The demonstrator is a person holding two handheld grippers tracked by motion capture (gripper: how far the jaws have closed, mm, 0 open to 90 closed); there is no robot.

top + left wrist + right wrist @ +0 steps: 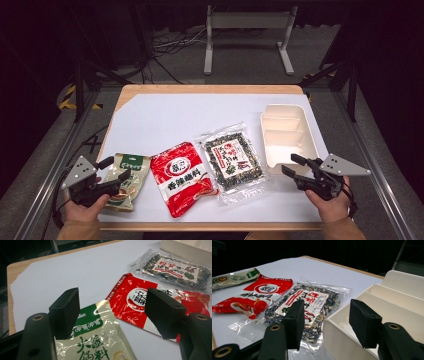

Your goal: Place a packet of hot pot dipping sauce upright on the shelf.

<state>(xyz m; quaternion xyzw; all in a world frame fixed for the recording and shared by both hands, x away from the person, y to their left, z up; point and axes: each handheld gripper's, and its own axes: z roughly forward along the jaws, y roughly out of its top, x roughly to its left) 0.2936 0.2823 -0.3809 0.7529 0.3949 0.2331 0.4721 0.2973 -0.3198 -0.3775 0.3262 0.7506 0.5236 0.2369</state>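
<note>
A wooden desk (210, 89) covered by a white sheet carries three flat food packets in a row and a white divided plastic tray (287, 136) at the right. The left gripper (116, 170) hovers over the green-and-cream foil sauce packet (129, 176) at the desk's front left, jaws spread apart and grasping nothing. Beside that packet lies a glossy red seasoning packet (181, 176), then a clear bag of dark dried seaweed (232, 159). The right gripper (291, 165) sits at the tray's near corner, jaws released, one on either side of the tray's wall without pressing it.
</note>
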